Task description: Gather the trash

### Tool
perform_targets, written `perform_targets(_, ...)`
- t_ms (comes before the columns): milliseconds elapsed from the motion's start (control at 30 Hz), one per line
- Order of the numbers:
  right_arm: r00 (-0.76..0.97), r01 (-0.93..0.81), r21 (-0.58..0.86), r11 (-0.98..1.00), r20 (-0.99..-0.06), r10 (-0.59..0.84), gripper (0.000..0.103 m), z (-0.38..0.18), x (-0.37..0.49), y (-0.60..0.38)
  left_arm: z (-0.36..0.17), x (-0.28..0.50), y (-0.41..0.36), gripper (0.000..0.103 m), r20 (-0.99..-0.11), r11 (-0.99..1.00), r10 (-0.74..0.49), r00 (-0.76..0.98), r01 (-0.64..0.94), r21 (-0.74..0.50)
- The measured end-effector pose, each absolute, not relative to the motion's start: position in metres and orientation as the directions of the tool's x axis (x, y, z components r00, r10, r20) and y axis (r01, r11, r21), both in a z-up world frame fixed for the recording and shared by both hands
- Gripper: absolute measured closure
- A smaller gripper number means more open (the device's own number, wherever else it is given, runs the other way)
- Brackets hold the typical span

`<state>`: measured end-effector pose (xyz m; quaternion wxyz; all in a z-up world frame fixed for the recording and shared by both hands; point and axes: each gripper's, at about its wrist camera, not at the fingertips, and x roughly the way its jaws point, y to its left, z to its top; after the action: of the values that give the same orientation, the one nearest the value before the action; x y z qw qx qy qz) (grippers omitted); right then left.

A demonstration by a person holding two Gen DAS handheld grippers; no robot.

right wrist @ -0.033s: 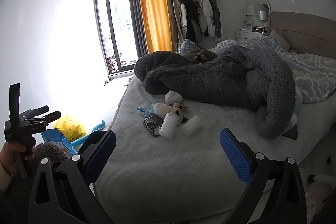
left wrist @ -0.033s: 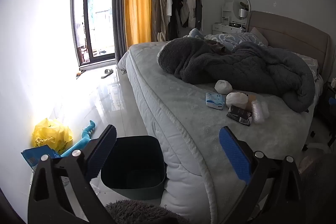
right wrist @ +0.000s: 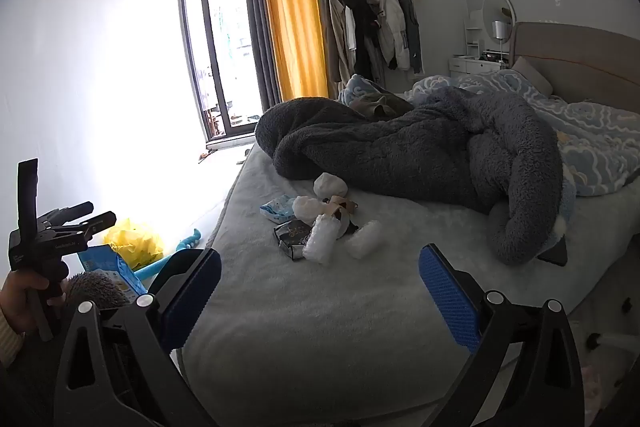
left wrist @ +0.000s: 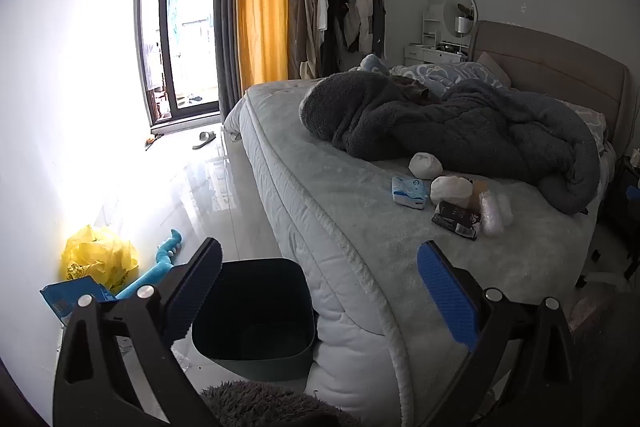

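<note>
Open bed [right wrist: 320, 307] surface lies before the trash pile [right wrist: 320, 227]; the grey blanket [right wrist: 420, 147] crowds behind it, perhaps touching the farthest piece.

Left hand-held gripper [left wrist: 320, 291], jaws spread wide with nothing between the blue pads [left wrist: 448, 295]. Below it, a dark bin [left wrist: 256, 319] stands on the floor against the side of the bed [left wrist: 304, 187]. On the bed, near a grey blanket [left wrist: 460, 123], lies a cluster of trash: two white wads [left wrist: 426, 165], a blue packet [left wrist: 409, 190], a black wrapper [left wrist: 456, 219] and clear plastic rolls [left wrist: 496, 213]. On the floor by the left wall: a yellow bag [left wrist: 98, 259], a blue box [left wrist: 68, 297] and a blue toy [left wrist: 160, 263].
</note>
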<state>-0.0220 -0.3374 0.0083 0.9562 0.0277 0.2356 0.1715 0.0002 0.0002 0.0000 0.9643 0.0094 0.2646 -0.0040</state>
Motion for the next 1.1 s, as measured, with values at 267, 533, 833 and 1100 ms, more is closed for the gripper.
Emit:
perform_targets(267, 0.828, -0.315, 0.14, 0.939, -0.442, 0.344, 0.003, 0.0082, -0.0219, -0.3379, -0.0001, 0.0002, 0.0002, 0.003, -0.511, 1.0, -0.003, 0.859, 0.013, 0.016)
perform_targets(533, 0.828, -0.314, 0.14, 0.939, -0.442, 0.344, 0.003, 0.0083, -0.0217, -0.3379, -0.0002, 0.0004, 0.0001, 0.003, -0.513, 1.0, 0.0, 0.858, 0.012, 0.021)
perform_targets(833, 0.829, -0.314, 0.141, 0.939, -0.442, 0.344, 0.003, 0.0081, -0.0215, -0.3382, -0.0003, 0.0003, 0.0001, 0.003, -0.514, 1.0, 0.002, 0.858, 0.012, 0.024)
perform_targets(1100, 0.828, -0.314, 0.141, 0.939, -0.443, 0.344, 0.003, 0.0078, -0.0212, -0.3385, -0.0003, 0.0003, -0.0001, 0.003, -0.515, 1.0, 0.003, 0.857, 0.012, 0.027)
